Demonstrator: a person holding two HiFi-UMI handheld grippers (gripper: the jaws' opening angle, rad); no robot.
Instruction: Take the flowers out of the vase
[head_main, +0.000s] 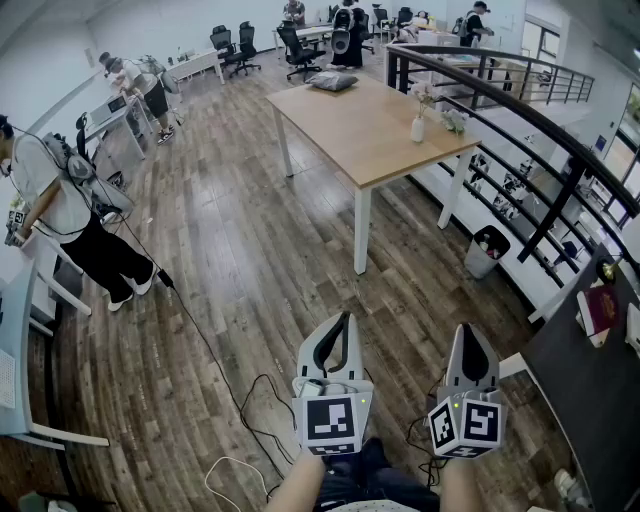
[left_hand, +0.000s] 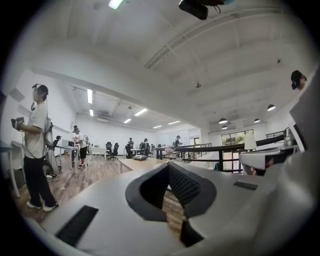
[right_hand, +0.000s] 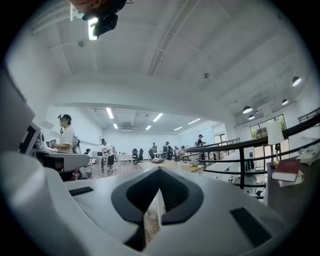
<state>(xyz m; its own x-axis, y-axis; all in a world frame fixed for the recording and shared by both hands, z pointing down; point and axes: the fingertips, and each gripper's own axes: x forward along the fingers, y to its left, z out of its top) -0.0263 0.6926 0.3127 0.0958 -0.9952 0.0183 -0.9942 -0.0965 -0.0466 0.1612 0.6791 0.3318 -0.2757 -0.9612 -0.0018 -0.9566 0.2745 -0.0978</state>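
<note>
Flowers (head_main: 424, 96), white vase (head_main: 417, 130), wooden table (head_main: 345, 135), square markers (head_main: 331, 420) on left gripper (head_main: 345, 317), right gripper (head_main: 467, 329)

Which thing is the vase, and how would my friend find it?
Find the big wooden table in the middle of the room, next to the black railing. On the table's railing side stands a small vase with pale flowers in it. It is white and upright, while the grey cushion at the far end lies flat.

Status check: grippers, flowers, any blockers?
Left gripper, right gripper: both shut, empty, level. Flowers in vase on table, far ahead. Floor between; cable lies to the left.
</note>
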